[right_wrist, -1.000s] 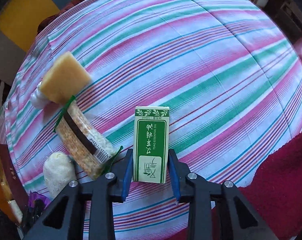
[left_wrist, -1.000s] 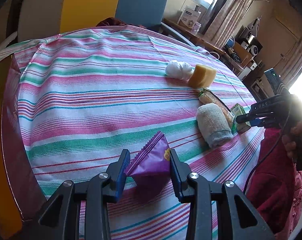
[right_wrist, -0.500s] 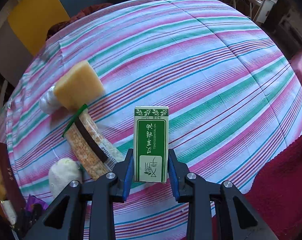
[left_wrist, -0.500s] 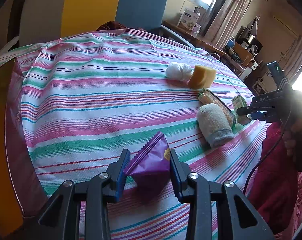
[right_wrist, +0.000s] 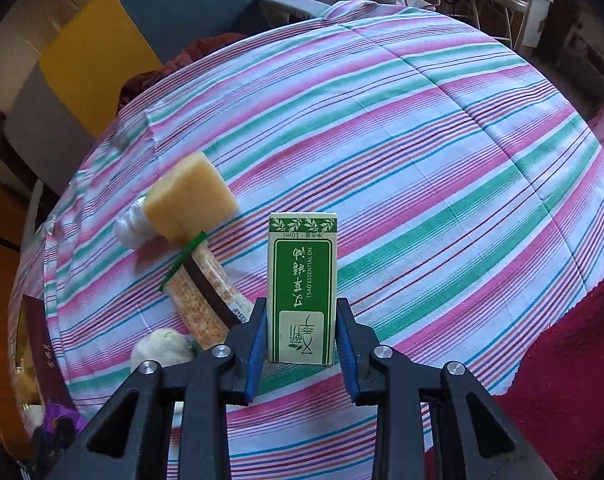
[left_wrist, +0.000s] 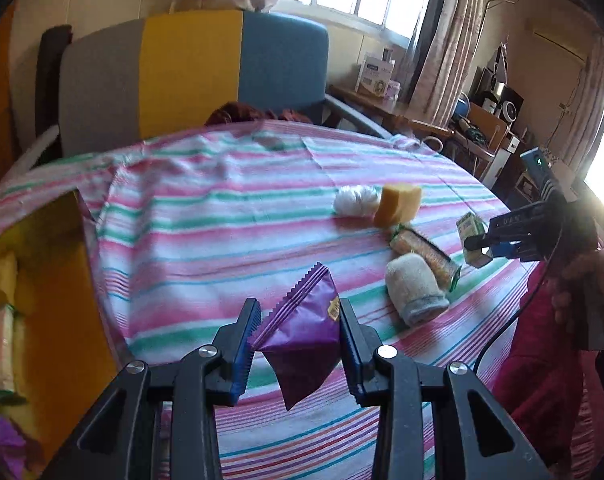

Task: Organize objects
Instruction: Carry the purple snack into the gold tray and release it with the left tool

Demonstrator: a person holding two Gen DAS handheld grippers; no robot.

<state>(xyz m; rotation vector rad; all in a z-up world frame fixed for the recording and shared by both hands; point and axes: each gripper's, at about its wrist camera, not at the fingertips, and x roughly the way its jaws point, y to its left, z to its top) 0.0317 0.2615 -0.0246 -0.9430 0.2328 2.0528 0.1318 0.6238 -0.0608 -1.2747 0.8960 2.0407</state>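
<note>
My left gripper (left_wrist: 299, 334) is shut on a purple snack packet (left_wrist: 304, 340) and holds it above the striped tablecloth (left_wrist: 221, 240). My right gripper (right_wrist: 301, 334) is shut on a green and white essential oil box (right_wrist: 302, 288), lifted off the cloth; the same box (left_wrist: 472, 234) shows at the right of the left wrist view. On the cloth lie a yellow sponge (right_wrist: 187, 196), a white wad (right_wrist: 131, 226), a long cracker packet (right_wrist: 201, 292) and a rolled beige cloth (left_wrist: 416, 292).
An open yellow-lined box (left_wrist: 49, 300) with several items inside stands at the table's left edge. A chair with grey, yellow and blue panels (left_wrist: 189, 76) is behind the table. A person's red sleeve (left_wrist: 542, 360) is at the right.
My left gripper has risen with the purple packet, so the chair and the open box have come into view. The right gripper has lifted the green box off the cloth.
</note>
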